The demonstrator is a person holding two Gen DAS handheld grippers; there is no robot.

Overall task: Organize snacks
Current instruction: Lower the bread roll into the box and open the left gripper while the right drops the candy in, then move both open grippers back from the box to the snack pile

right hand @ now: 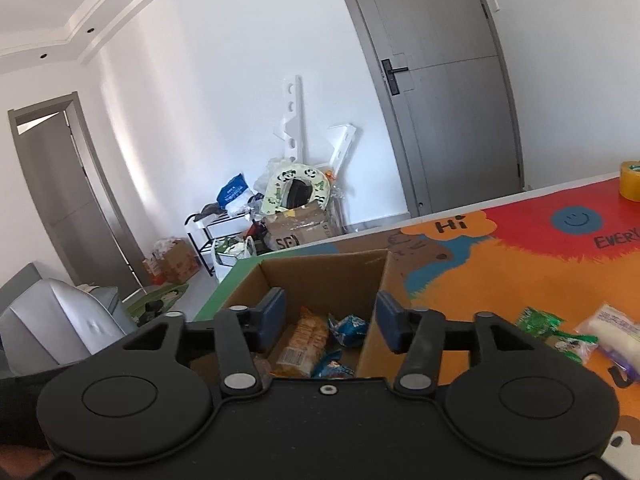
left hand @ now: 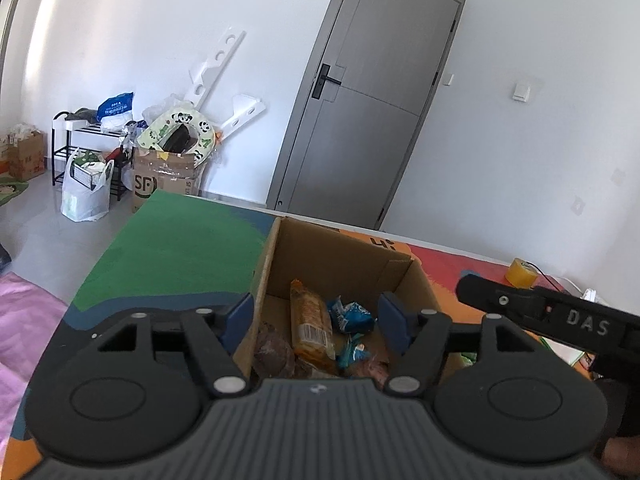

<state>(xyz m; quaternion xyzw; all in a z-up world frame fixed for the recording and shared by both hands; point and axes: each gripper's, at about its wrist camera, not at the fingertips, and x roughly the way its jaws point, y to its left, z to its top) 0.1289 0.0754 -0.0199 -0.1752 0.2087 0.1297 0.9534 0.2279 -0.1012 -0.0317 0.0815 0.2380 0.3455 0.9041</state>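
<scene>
Both tongs (left hand: 316, 322) (right hand: 330, 320) apart, empty, above snack box (right hand: 320, 272); "Hi" mat (right hand: 520, 264).

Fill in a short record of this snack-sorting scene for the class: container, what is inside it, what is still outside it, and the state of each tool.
container: open cardboard box on colourful mat
inside: orange cracker pack, blue packets
outside: green packets, white pack on the mat
left tool: open, empty, over the box
right tool: open, empty, straddling the box's right wall
</scene>
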